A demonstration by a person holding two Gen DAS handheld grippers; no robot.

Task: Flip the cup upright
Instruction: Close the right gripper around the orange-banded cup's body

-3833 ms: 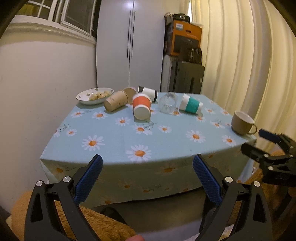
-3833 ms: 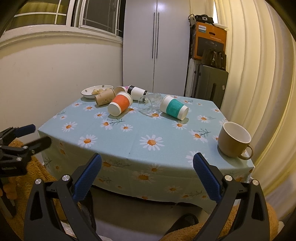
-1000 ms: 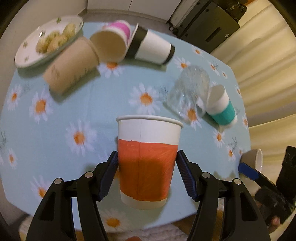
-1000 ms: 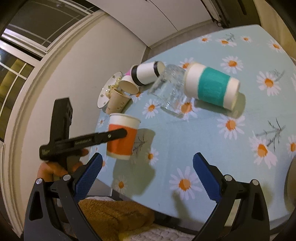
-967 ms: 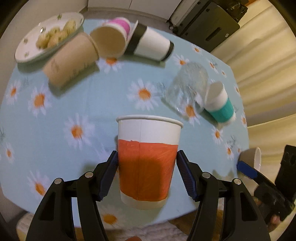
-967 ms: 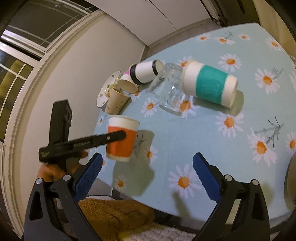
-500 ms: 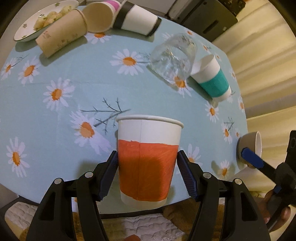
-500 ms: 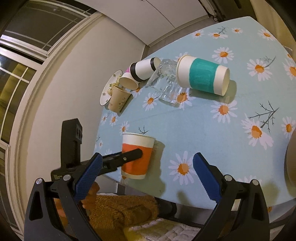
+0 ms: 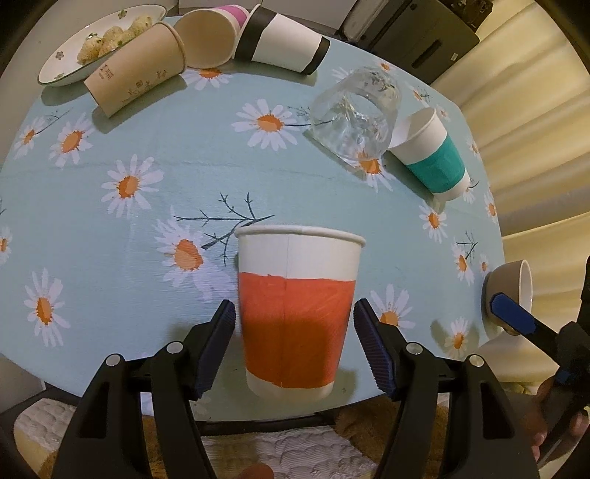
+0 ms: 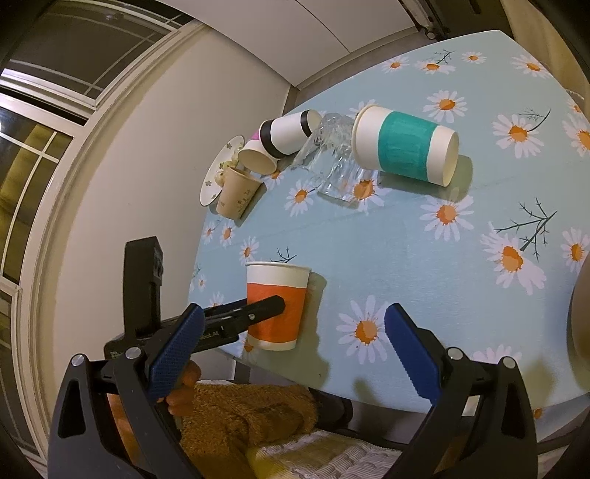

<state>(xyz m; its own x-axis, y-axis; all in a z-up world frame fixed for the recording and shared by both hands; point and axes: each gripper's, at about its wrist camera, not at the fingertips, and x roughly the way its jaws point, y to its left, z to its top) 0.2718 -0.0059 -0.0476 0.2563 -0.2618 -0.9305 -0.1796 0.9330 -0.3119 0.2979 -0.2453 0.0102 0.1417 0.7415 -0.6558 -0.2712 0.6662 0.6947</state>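
Standing: we see the orange cup [image 9: 297, 313] upright, mouth up, near the front edge of the tabletop [image 9: 155, 221], its base on the daisy-print cloth.
Left hand-held gripper [image 9: 293, 324]: its blue pads sit on either side of the cup's orange band; in the left wrist view a thin gap shows on each side, so we read the jaws as parted, not squeezing.
Same, from the right wrist view: one black finger [image 10: 258, 311] crosses in front of the orange band; we cannot tell from here whether it touches the cup.
Right hand-held gripper [image 10: 295, 342]: jaws spread wide with nothing between them, hanging over the near edge of the tabletop, well apart from the orange cup.
Teal cup [image 10: 405, 145]: on its side toward the far right of the cloth, just beside a clear glass [image 9: 356, 114] that also lies tipped over.
Back row: we note a black-and-white cup [image 9: 282, 40], a pink cup [image 9: 210, 35] and a tan cup [image 9: 134, 68], all on their sides and crowded together.
Bowl [image 9: 70, 62]: white with small flowers, some food in it, at the far left corner beside the tan cup.
Mug [image 9: 510, 291]: beige, at the right edge of the tabletop.
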